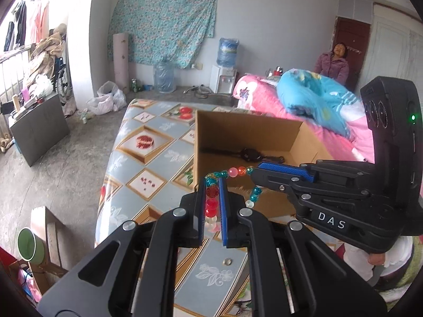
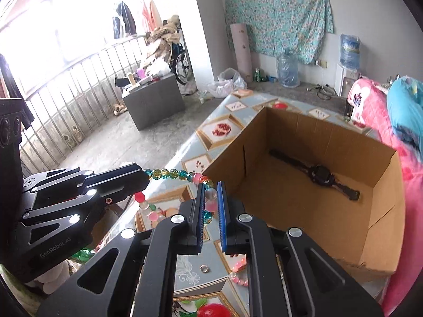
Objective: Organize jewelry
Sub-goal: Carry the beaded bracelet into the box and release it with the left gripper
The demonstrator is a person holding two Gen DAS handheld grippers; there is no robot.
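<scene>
A bead necklace (image 1: 211, 206) of red, teal, pink and clear beads hangs stretched between both grippers, above the table by the near left corner of the open cardboard box (image 1: 304, 142). My left gripper (image 1: 212, 185) is shut on one part of it. My right gripper (image 2: 211, 187) is shut on another part (image 2: 210, 206); it shows in the left wrist view (image 1: 257, 170) coming in from the right. A black watch (image 2: 320, 175) lies inside the box (image 2: 383, 211). A small ring (image 2: 204, 268) and a pink bead bracelet (image 2: 239, 277) lie on the table.
The table (image 1: 148, 142) has a patterned fruit-print cloth. A bed with pink and blue bedding (image 1: 312, 97) stands right of the box. A clear bead (image 1: 226, 261) lies on the table. A grey cabinet (image 2: 153, 103) stands on the floor to the left.
</scene>
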